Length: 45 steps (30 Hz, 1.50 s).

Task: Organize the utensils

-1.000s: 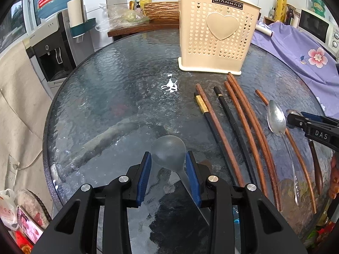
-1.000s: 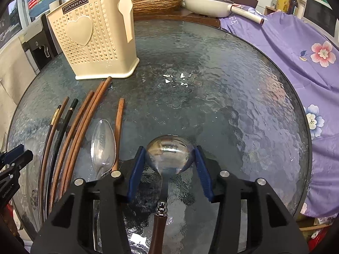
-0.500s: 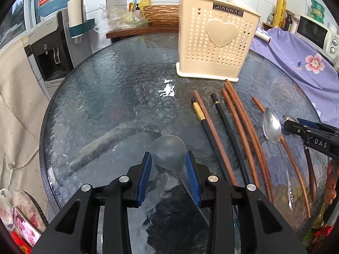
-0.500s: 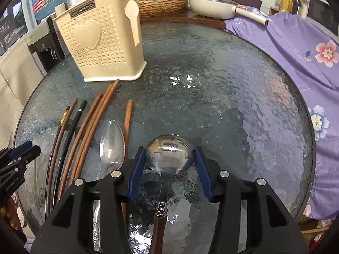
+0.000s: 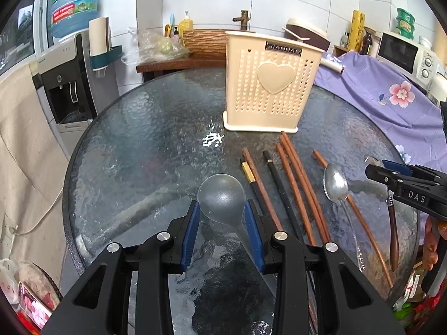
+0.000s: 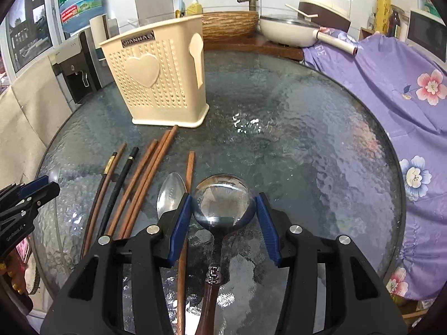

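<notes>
Translucent plastic spoon [image 5: 222, 199] pinched in the left jaws; polished round steel spoon [image 6: 223, 205], wooden-handled, in the right jaws.

The utensil holder [image 5: 272, 89] is cream, perforated with small heart-shaped holes around one raised heart. The chopsticks [image 5: 297, 184] are reddish-brown, with two black ones, one gold-banded. The cloth [image 6: 391, 83] is lilac with pink and white flowers; the tabletop [image 6: 307, 153] is dark rippled glass.
</notes>
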Each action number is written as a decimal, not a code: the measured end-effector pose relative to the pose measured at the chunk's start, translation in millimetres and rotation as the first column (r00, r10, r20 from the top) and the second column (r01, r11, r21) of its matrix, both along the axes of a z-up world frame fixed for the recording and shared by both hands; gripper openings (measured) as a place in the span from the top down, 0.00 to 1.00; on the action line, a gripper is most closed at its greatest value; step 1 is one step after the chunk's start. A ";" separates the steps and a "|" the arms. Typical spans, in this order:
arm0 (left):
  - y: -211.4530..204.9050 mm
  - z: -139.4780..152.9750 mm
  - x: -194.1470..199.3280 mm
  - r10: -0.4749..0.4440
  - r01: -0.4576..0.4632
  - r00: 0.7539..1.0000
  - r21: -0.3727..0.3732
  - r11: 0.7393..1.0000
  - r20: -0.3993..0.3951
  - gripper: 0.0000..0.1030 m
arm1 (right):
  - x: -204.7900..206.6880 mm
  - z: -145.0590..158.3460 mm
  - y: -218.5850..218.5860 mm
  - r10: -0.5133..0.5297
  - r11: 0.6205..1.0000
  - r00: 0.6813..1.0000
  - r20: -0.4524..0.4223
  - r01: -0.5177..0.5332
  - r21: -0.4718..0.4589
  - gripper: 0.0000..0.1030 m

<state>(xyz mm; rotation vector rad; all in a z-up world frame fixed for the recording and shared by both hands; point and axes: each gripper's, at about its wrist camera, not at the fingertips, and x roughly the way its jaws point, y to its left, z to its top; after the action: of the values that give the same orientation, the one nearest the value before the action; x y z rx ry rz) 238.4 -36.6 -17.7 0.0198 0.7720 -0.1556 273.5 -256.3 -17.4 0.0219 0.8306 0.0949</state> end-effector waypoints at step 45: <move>56.5 -20.5 -30.9 0.185 -0.182 0.982 0.067 0.981 -0.045 0.48 | -23.5 5.9 1.3 0.022 1.000 0.999 0.048 -0.022 0.004 0.54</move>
<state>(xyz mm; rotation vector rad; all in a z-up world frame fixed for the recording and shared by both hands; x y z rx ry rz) 207.5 19.9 -38.2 0.0040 0.8253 0.0435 249.9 -255.0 -11.5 0.0147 0.7828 0.1173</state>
